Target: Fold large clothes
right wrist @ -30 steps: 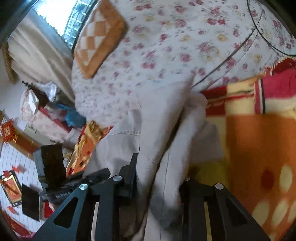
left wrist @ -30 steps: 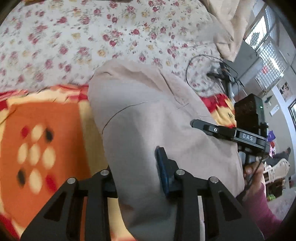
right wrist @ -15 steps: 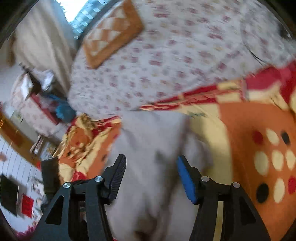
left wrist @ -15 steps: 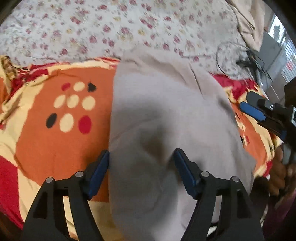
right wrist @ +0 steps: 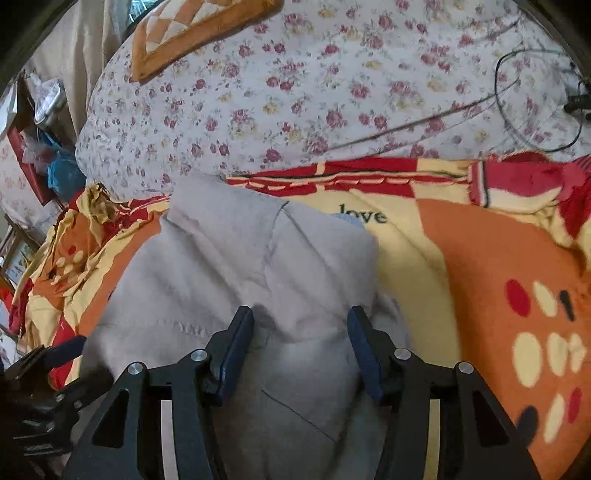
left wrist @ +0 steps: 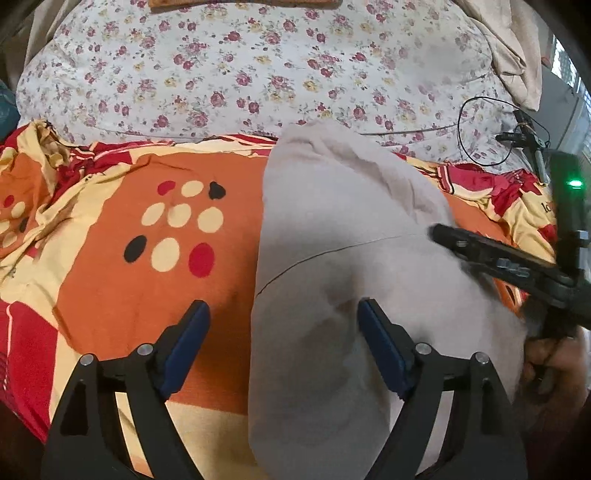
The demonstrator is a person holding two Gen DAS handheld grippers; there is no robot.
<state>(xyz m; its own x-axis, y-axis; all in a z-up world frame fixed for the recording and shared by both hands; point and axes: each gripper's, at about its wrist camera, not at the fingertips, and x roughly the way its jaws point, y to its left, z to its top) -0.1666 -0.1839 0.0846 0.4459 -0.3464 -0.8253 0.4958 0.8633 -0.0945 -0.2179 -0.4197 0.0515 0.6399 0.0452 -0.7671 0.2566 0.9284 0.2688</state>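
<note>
A large grey garment lies folded in a long strip on the orange, red and yellow blanket. It also shows in the right wrist view. My left gripper is open and empty, its jaws straddling the garment's left edge just above it. My right gripper is open and empty above the near part of the garment. The right gripper also shows at the right of the left wrist view, over the garment's right side.
A floral quilt covers the bed beyond the blanket. A black cable and a small black device lie at the far right. An orange checked cushion lies at the far left. Room clutter stands beyond the bed's left edge.
Both grippers have opened and let go of the grey garment, which now lies flat on the blanket. Both have drawn back toward the near side.
</note>
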